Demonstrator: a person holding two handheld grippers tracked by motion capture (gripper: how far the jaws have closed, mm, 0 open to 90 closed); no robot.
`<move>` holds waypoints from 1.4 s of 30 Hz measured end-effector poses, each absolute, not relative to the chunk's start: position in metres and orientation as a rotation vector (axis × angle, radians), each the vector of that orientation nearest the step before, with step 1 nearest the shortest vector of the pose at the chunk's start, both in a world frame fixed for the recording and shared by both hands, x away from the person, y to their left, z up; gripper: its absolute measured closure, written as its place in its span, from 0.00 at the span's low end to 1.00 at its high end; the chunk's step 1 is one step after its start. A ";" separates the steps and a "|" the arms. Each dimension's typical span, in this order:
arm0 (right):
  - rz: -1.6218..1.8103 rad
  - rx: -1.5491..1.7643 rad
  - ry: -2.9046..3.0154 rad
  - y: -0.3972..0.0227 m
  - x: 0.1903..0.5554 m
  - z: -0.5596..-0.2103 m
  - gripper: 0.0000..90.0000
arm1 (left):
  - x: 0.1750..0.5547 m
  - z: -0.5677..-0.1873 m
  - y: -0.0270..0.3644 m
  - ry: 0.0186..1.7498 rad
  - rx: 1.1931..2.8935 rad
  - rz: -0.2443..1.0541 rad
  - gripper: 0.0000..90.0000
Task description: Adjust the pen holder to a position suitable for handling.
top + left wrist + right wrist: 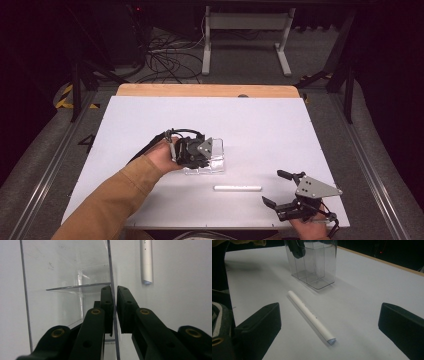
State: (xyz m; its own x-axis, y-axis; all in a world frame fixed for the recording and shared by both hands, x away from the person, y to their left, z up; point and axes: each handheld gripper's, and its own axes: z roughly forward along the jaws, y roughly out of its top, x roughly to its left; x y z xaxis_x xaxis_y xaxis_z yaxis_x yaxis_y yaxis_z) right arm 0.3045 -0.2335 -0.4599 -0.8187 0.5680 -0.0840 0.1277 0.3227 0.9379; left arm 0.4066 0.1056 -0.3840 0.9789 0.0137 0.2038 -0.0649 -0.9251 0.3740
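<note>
The desk (150, 115) takes up the middle of the high view, a white sheet with a strip of bare wood along its far edge.

A clear plastic box (216, 161) stands upright a little left of the picture's centre. In the right gripper view it sits at the top centre (317, 267), and inner walls divide it into compartments. In the left gripper view one of its thin walls (113, 290) runs from top to bottom through the middle of the frame.

The left gripper (192, 152) is at the box in the high view, held by a hand with an ochre sleeve that comes in from the lower left. Its jaws are clamped on that wall: the left gripper view (114, 312) shows one black jaw on each side of the clear pane, with almost no gap.

The right gripper (277, 189) rests at the lower right of the high view, near the desk's front edge. Its jaws stand wide apart, with nothing held; in its own view (329, 322) they frame the lower corners.

A white pen (238, 188) lies flat on the desk just below the box in the high view, between the two grippers and apart from both. In the right gripper view it runs diagonally through the centre (310, 317); in the left gripper view it is at the upper right (146, 260).
</note>
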 end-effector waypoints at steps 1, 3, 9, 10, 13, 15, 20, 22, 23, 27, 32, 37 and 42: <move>1.502 0.617 2.196 -0.233 0.304 -0.460 0.06 | 0.407 -0.384 0.106 -0.040 2.738 0.285 0.93; 1.501 0.616 2.195 -0.233 0.304 -0.460 0.06 | 0.407 -0.384 0.106 -0.054 2.736 0.274 0.93; 1.502 0.617 2.197 -0.233 0.304 -0.460 0.06 | 0.406 -0.383 0.105 -0.066 2.718 0.264 0.91; 1.502 0.617 2.197 -0.233 0.304 -0.460 0.06 | 0.405 -0.382 0.105 -0.055 2.717 0.270 0.91; 1.502 0.617 2.197 -0.233 0.304 -0.460 0.06 | 0.406 -0.381 0.105 -0.023 2.714 0.272 0.91; 1.501 0.617 2.197 -0.233 0.304 -0.460 0.06 | 0.406 -0.382 0.104 -0.014 2.709 0.276 0.92; 1.504 0.619 2.194 -0.234 0.304 -0.460 0.06 | 0.405 -0.383 0.102 0.025 2.706 0.289 0.93; 1.503 0.619 2.194 -0.233 0.304 -0.460 0.06 | 0.405 -0.383 0.102 0.024 2.706 0.289 0.93; 1.504 0.619 2.194 -0.233 0.304 -0.460 0.06 | 0.405 -0.383 0.102 0.025 2.705 0.291 0.93; 1.504 0.619 2.195 -0.233 0.304 -0.460 0.06 | 0.404 -0.383 0.103 0.013 2.705 0.296 0.93; 1.505 0.618 2.195 -0.234 0.304 -0.460 0.06 | 0.400 -0.376 0.106 0.018 2.657 0.310 0.79; 1.505 0.618 2.198 -0.233 0.305 -0.460 0.06 | 0.391 -0.361 0.117 0.036 2.583 0.357 0.60; 1.501 0.632 2.197 -0.234 0.304 -0.462 0.06 | 0.387 -0.349 0.136 0.136 2.446 0.376 0.43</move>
State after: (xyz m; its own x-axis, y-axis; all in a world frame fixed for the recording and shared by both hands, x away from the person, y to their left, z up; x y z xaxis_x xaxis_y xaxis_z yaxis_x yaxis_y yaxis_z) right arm 0.3044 -0.2339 -0.4615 -0.8160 0.5732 -0.0748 0.1386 0.3196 0.9374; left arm 0.3871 0.1362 -0.3486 0.9535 0.1901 0.2340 0.0032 -0.7824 0.6227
